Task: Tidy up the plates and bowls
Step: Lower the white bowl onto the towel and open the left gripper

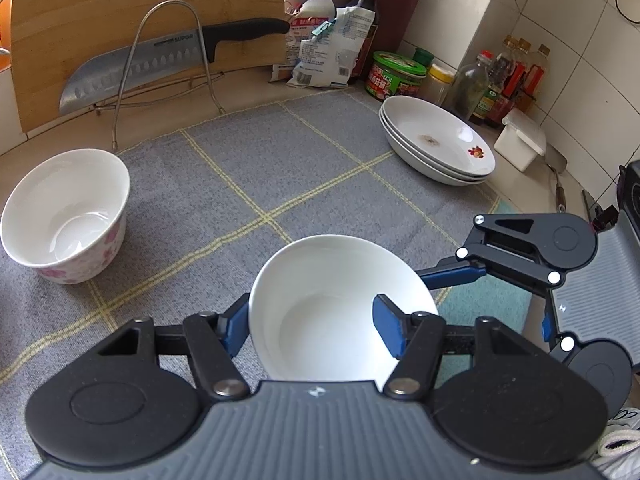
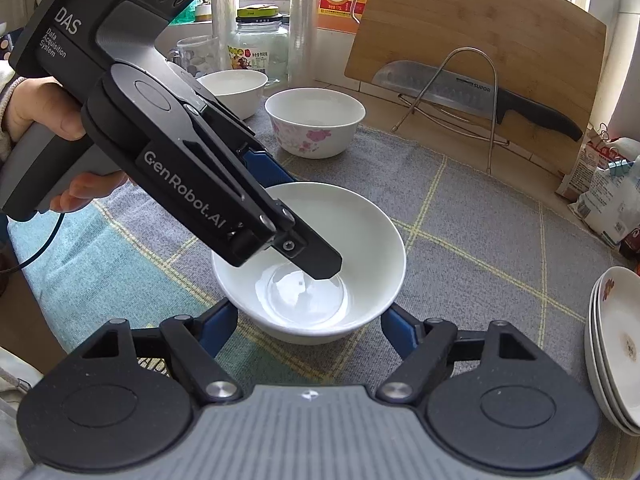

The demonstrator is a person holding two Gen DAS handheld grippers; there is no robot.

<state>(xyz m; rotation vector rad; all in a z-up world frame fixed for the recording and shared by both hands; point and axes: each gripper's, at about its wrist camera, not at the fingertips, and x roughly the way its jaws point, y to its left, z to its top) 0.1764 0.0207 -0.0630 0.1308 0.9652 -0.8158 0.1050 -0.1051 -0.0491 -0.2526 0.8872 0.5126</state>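
A plain white bowl (image 1: 332, 320) (image 2: 360, 232) sits low over the grey checked cloth (image 1: 280, 160). My left gripper (image 1: 312, 328) (image 2: 296, 220) straddles its wall, one blue finger inside and the other outside the rim, shut on it. My right gripper (image 2: 306, 320) (image 1: 492, 300) comes in from the other side, and its blue pads hug the bowl's lower body on both sides. A pink-flowered bowl (image 1: 64, 216) (image 2: 316, 120) stands apart on the cloth. Beyond it is another white bowl (image 2: 236, 84). A stack of white plates (image 1: 440, 140) (image 2: 616, 344) lies at the cloth's far right edge.
A wooden cutting board (image 1: 140, 12) leans at the back, with a large knife (image 1: 132, 68) in a wire rack (image 1: 168, 52). Bottles and jars (image 1: 500, 80), a green tub (image 1: 396, 76) and bags (image 1: 324, 48) crowd the tiled corner. A person's hand (image 2: 36, 112) holds the left gripper.
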